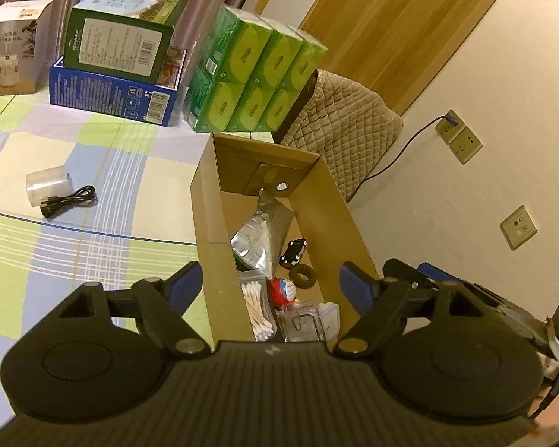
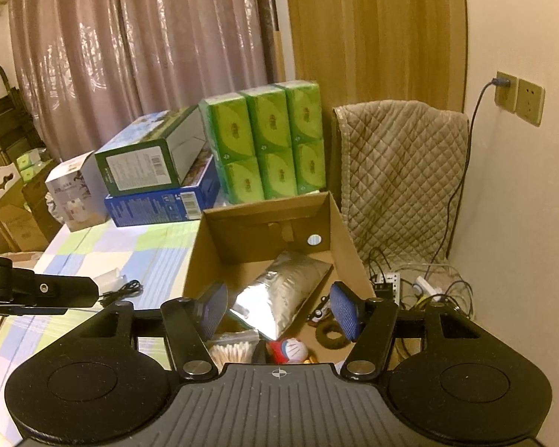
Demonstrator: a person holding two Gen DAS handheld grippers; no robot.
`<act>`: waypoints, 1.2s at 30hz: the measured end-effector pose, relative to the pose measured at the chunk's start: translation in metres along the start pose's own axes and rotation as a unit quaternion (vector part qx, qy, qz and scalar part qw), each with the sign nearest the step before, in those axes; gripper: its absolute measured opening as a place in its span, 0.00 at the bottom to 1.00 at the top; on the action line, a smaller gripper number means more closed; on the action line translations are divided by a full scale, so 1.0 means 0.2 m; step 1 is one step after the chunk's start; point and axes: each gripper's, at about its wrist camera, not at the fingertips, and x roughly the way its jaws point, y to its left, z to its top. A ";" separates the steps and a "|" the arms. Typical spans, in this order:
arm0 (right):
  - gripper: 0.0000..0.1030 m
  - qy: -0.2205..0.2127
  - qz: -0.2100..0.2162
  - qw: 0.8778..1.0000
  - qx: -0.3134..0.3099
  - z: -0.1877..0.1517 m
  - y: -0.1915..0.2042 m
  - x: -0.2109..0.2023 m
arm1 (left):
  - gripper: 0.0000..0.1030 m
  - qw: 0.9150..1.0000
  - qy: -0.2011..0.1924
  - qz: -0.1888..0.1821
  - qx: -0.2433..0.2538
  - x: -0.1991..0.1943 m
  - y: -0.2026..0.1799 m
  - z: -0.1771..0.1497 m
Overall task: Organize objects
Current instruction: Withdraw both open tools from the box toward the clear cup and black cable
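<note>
Ahead-left of the left gripper point(image 1: 270, 287), a black cable point(image 1: 69, 201) lies on the checked tablecloth point(image 1: 93, 246); both it and the right gripper point(image 2: 277, 311) hang spread, empty, above the cardboard box point(image 1: 205, 201) holding a foil pouch point(image 2: 283, 294).

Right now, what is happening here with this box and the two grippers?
A person holds two grippers over a cardboard box on a checked table. The left gripper and the right gripper are both open and hold nothing. The box already contains a silver bag, cotton swabs, a toy car and a small doll. A black cable and a plastic cup lie on the table outside it.
</note>
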 end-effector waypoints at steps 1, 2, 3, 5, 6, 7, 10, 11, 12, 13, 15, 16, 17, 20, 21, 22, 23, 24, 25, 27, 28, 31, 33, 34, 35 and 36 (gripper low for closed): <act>0.57 -0.001 0.000 1.000 -0.001 0.00 0.01 -0.01 | 0.75 1.000 -0.002 0.000 0.001 -0.01 0.00 0.00; 0.57 -0.002 0.001 1.000 -0.003 0.00 0.02 -0.02 | 0.76 1.000 -0.004 0.001 0.002 -0.03 0.00 0.00; 0.57 -0.003 0.002 1.000 -0.004 0.00 0.03 -0.03 | 0.78 1.000 -0.006 0.002 0.002 -0.04 0.00 0.00; 0.57 -0.004 0.003 1.000 -0.005 0.00 0.05 -0.04 | 0.81 1.000 -0.011 0.003 0.005 -0.08 0.01 0.00; 0.57 -0.004 0.004 1.000 -0.005 0.00 0.06 -0.04 | 0.81 1.000 -0.013 0.005 0.007 -0.09 0.01 0.00; 0.57 -0.004 0.005 1.000 -0.006 0.00 0.07 -0.05 | 0.82 1.000 -0.015 0.008 0.008 -0.10 0.02 0.00; 0.59 -0.002 0.010 1.000 -0.009 0.00 0.12 -0.05 | 0.85 1.000 -0.022 0.013 0.012 -0.15 0.04 -0.01; 0.60 -0.001 0.011 1.000 -0.010 0.00 0.13 -0.05 | 0.85 0.999 -0.025 0.017 0.014 -0.16 0.05 -0.01; 0.63 -0.001 0.012 1.000 -0.012 -0.01 0.15 -0.05 | 0.88 0.999 -0.029 0.021 0.016 -0.17 0.06 -0.01; 0.63 0.000 0.014 1.000 -0.013 -0.01 0.16 -0.05 | 0.90 0.999 -0.032 0.025 0.018 -0.19 0.08 -0.01; 0.68 0.001 0.018 1.000 -0.015 -0.02 0.19 -0.04 | 0.94 0.998 -0.041 0.037 0.023 -0.22 0.10 -0.01; 0.69 0.002 0.020 1.000 -0.016 -0.02 0.20 -0.04 | 0.94 0.998 -0.044 0.043 0.027 -0.24 0.12 -0.01; 0.72 0.004 0.022 1.000 -0.018 -0.02 0.21 -0.04 | 0.95 0.997 -0.047 0.048 0.031 -0.25 0.14 -0.01; 0.77 0.010 0.026 0.999 -0.028 -0.05 0.27 -0.01 | 0.99 0.995 -0.056 0.066 0.045 -0.31 0.21 0.00; 0.79 0.012 0.027 0.999 -0.031 -0.06 0.28 0.00 | 0.99 0.994 -0.058 0.075 0.049 -0.33 0.24 0.00; 0.79 0.015 0.029 0.999 -0.034 -0.06 0.30 0.01 | 0.99 0.993 -0.059 0.084 0.053 -0.35 0.27 0.00; 0.81 0.017 0.031 0.999 -0.036 -0.07 0.32 0.02 | 0.99 0.992 -0.061 0.091 0.054 -0.37 0.30 0.00; 0.81 0.019 0.032 0.999 -0.038 -0.08 0.34 0.03 | 0.99 0.992 -0.062 0.097 0.054 -0.39 0.34 0.00; 0.82 0.019 0.033 0.999 -0.039 -0.08 0.35 0.03 | 0.99 0.991 -0.063 0.105 0.053 -0.41 0.38 0.01; 0.83 0.021 0.037 0.998 -0.042 -0.09 0.38 0.05 | 0.99 0.989 -0.065 0.120 0.055 -0.43 0.44 0.01; 0.83 0.022 0.039 0.998 -0.043 -0.09 0.40 0.06 | 0.99 0.988 -0.066 0.129 0.059 -0.45 0.48 0.01; 0.84 0.022 0.047 0.997 -0.049 -0.09 0.46 0.08 | 0.99 0.982 -0.067 0.157 0.075 -0.49 0.57 0.01; 0.84 0.022 0.056 0.997 -0.055 -0.10 0.51 0.09 | 0.99 0.979 -0.068 0.176 0.084 -0.52 0.63 0.01; 0.84 0.023 0.059 0.996 -0.058 -0.10 0.53 0.10 | 0.99 0.977 -0.069 0.181 0.085 -0.53 0.66 0.01; 0.84 0.023 0.063 0.996 -0.062 -0.10 0.56 0.11 | 0.99 0.976 -0.068 0.186 0.085 -0.54 0.69 0.02; 0.84 0.023 0.068 0.995 -0.067 -0.11 0.58 0.12 | 0.99 0.976 -0.067 0.191 0.085 -0.54 0.72 0.02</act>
